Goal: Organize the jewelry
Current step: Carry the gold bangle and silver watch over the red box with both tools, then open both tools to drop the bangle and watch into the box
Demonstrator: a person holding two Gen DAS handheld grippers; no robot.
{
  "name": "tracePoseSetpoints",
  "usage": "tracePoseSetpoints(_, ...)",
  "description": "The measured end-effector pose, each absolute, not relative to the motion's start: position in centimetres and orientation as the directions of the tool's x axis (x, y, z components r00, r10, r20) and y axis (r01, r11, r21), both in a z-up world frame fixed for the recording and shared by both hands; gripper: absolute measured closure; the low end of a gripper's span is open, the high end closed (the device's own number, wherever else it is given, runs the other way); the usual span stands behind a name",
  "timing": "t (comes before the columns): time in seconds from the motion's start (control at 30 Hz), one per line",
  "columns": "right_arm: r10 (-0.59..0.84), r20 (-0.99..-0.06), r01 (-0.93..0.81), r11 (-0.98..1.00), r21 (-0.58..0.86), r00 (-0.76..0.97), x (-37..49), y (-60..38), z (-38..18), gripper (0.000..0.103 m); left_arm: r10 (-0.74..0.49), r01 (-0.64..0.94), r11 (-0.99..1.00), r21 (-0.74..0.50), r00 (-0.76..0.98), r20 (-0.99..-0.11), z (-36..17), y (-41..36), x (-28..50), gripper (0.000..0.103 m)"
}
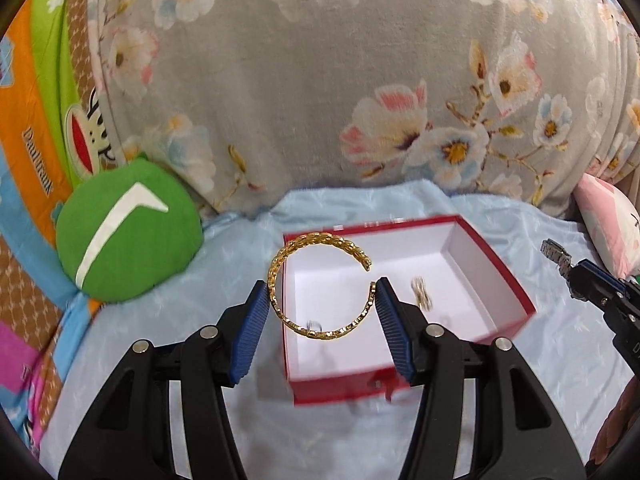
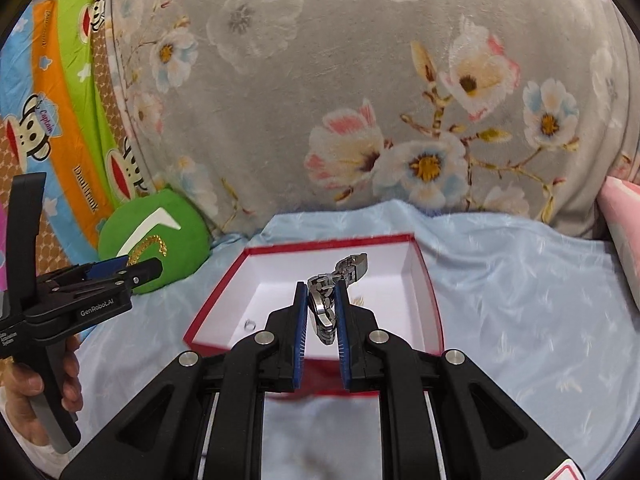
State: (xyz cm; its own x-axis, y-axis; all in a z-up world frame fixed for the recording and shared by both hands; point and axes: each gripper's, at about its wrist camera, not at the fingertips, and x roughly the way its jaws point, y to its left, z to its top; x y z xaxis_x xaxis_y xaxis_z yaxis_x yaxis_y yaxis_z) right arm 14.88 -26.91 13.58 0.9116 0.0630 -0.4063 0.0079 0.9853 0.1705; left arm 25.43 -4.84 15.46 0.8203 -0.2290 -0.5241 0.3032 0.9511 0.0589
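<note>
Left gripper [image 1: 322,298]: half-open, clamping gold bangle [image 1: 316,280] above box [image 1: 516,292] | right gripper [image 2: 322,308]: near-closed, pinching watch [image 2: 324,304], face hidden | inside box: blurred ring [image 2: 249,323], indistinct gold piece [image 1: 420,294]

Open red box [image 1: 508,276] clear above, floral cushion [image 1: 320,100] blocking behind

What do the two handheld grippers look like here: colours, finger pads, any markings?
Both are matte black plastic. The left gripper and right gripper have angular fingers faced with ribbed blue pads and round silver pivot pins. The right wrist view shows white "GenRobot.AI" lettering on the left gripper's side, above a black and grey handle. No sleeve or cable shows.
</note>
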Motion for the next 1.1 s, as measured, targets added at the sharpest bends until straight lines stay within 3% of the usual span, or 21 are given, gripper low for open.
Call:
tracePoseSetpoints(0.17, 0.055, -0.431, 0.025, 0.983, 0.179, 0.900, 20.7, -28.5, 13.4, 0.091, -0.230, 0.294, 0.955, 0.043, 0.824, -0.518, 15.5, -7.5, 30.6, 0.050)
tracePoseSetpoints(0.53, 0.054, -0.532, 0.064, 0.978, 0.200, 0.845, 30.5, -30.9, 9.1, 0.091, -0.174, 0.259, 0.965, 0.047, 0.762, -0.623, 10.3, -11.6, 40.2, 0.050)
tracePoseSetpoints(1.1, 0.032, -0.586, 0.094, 0.979, 0.184, 0.809, 34.1, -31.6, 5.3, 0.090, -0.104, 0.218, 0.971, 0.098, 0.753, -0.650, 5.8, -13.7, 43.5, 0.048)
